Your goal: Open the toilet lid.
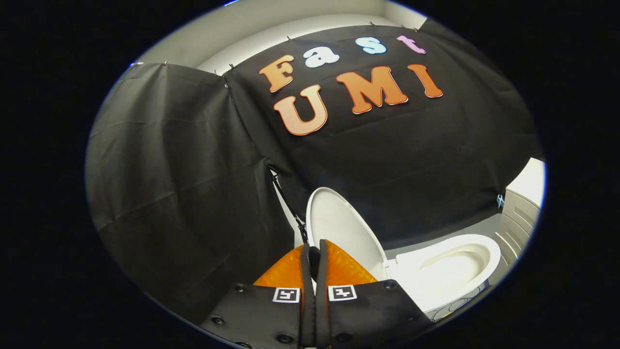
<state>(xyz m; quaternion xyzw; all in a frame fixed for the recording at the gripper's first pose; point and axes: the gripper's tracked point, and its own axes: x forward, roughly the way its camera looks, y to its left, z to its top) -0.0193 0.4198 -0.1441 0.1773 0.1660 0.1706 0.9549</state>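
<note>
The lid (341, 228) stands raised, just beyond the fingertips, leaning toward the black cloth (184, 184). The bowl (455, 266) lies open to its right. The gripper (314, 252) points up at the lid, its orange fingers (339, 266) pressed together, holding nothing.

The white toilet lid (341, 228) stands raised, seemingly upright, beside the open seat (450, 271).

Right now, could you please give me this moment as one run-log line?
toilet lid: raised upright | bowl: exposed | tool: shut, empty, beside lid
</note>
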